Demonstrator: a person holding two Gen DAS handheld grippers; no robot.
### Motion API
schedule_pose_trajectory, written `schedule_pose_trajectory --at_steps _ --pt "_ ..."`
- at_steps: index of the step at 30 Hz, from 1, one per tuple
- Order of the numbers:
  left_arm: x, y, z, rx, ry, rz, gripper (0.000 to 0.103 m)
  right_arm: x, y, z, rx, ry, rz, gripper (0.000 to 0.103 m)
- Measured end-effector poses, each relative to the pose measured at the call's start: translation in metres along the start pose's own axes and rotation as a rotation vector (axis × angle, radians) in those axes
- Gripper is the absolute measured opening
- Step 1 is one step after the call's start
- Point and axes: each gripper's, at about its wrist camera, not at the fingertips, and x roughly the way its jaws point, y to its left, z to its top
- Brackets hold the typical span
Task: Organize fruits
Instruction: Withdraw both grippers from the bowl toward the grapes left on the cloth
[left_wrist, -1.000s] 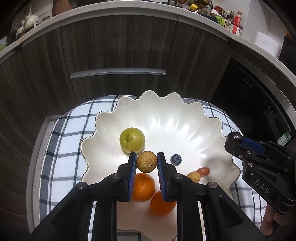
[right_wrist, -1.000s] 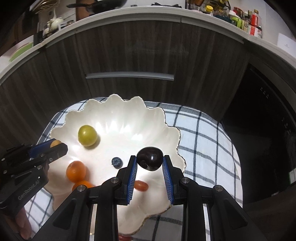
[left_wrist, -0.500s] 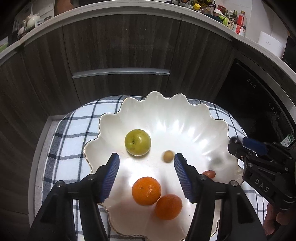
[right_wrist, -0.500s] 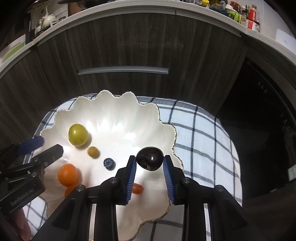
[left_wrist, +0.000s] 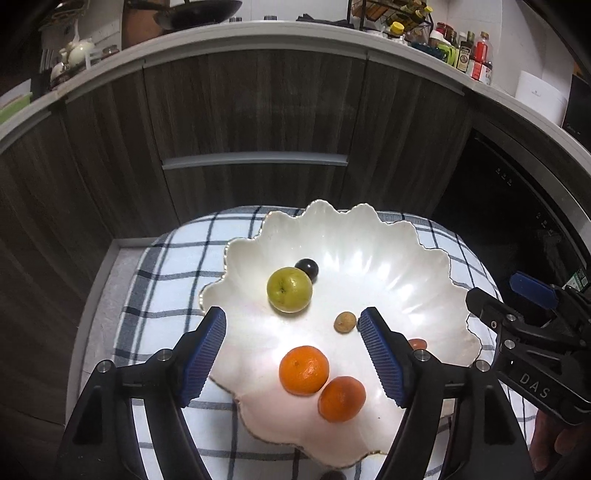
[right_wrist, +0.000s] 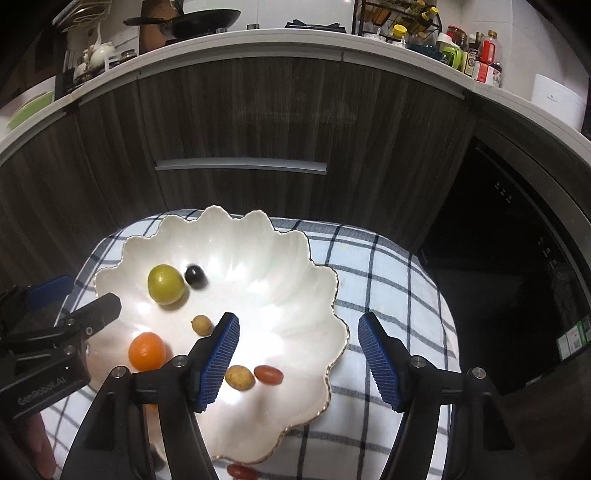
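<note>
While both your left gripper (left_wrist: 291, 354) and right gripper (right_wrist: 299, 360) hang with fingers spread and empty, the white scalloped ceramic bowl (right_wrist: 295, 266) holds the fruit. Inside it, take the firm green apple (left_wrist: 289, 289) across its middle; the small dark plum (left_wrist: 307, 267) touching it rolls easily.

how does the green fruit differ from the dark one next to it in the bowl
The green fruit is much bigger than the dark fruit. It is yellow-green with a stem dimple showing; the dark one is near black and glossy. The green one lies nearer the grippers. Both are round, loose and close together in the white bowl.
</note>
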Motion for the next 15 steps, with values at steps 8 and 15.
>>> schedule_pose_trajectory --at_steps 8,15 --pt "-0.028 -0.003 -0.004 0.021 -0.043 0.024 0.08 -0.022 -0.004 -0.009 0.03 -0.032 -0.009 0.068" --pt "-0.046 -0.006 -0.017 0.013 -0.058 0.028 0.08 -0.043 -0.009 -0.018 0.058 -0.065 -0.007 0.068"
